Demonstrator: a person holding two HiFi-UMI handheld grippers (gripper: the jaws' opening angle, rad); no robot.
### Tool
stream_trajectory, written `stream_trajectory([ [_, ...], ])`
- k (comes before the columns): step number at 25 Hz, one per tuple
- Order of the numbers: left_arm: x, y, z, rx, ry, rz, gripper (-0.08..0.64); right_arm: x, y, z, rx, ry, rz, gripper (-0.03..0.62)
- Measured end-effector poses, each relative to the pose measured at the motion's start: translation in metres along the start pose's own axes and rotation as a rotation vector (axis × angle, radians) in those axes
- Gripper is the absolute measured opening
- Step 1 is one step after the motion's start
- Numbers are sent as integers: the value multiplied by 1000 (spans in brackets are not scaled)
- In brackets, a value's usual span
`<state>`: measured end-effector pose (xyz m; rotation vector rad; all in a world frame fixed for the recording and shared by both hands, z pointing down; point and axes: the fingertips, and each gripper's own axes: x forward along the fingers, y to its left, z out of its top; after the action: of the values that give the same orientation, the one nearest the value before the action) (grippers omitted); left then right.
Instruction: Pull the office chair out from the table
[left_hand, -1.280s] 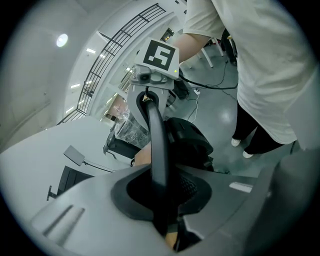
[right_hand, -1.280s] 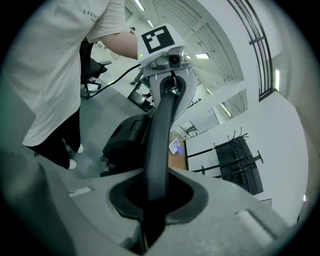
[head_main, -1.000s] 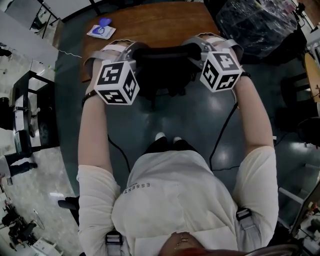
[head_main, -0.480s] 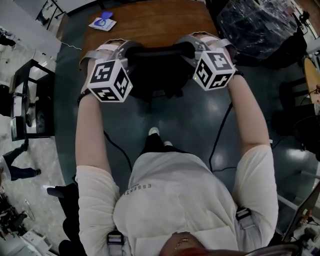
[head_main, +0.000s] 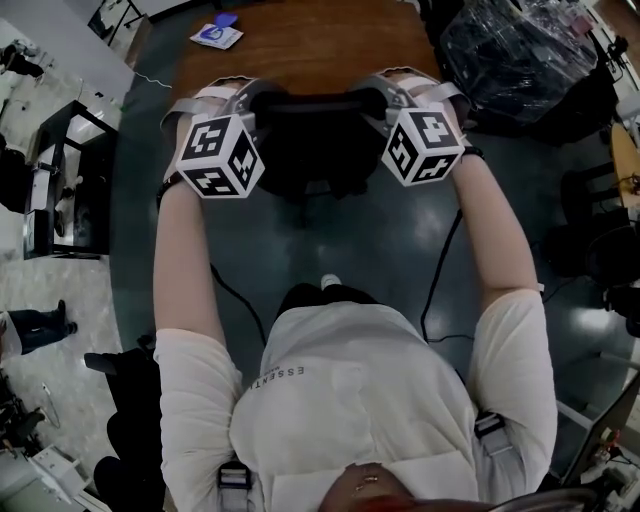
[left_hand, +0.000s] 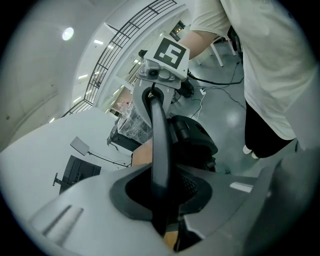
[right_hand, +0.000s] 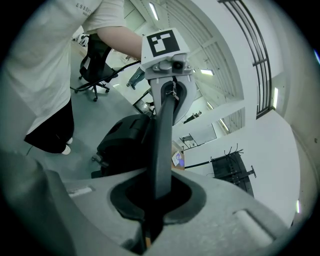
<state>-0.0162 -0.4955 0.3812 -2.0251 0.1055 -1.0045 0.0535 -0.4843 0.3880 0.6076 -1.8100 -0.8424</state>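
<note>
A black office chair stands at the near edge of the brown table. My left gripper holds the left end of its backrest top and my right gripper holds the right end. In the left gripper view the thin backrest edge runs up between the jaws of the left gripper, which are opening slightly while the pads still press on it. The right gripper view shows the same edge in the right gripper, whose jaws are closing on it. The chair seat lies below.
A blue-and-white packet lies on the table's far left. A plastic-wrapped dark bundle sits at the right. Cables trail on the grey floor beside my legs. A black stand is at left, and another chair behind me.
Both grippers and the chair have drawn a little away from the table toward me. My feet have stepped back under me.
</note>
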Motion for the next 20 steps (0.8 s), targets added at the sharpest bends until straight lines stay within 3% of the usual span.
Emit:
stream_trajectory([
  [10,-25,-27,31,-4,-7,-6,86,-38,26,17,1,6,-19,14],
  [20,-56,-72,70,5,-31,-28,86,-84,66,42,22,20,-95,12],
])
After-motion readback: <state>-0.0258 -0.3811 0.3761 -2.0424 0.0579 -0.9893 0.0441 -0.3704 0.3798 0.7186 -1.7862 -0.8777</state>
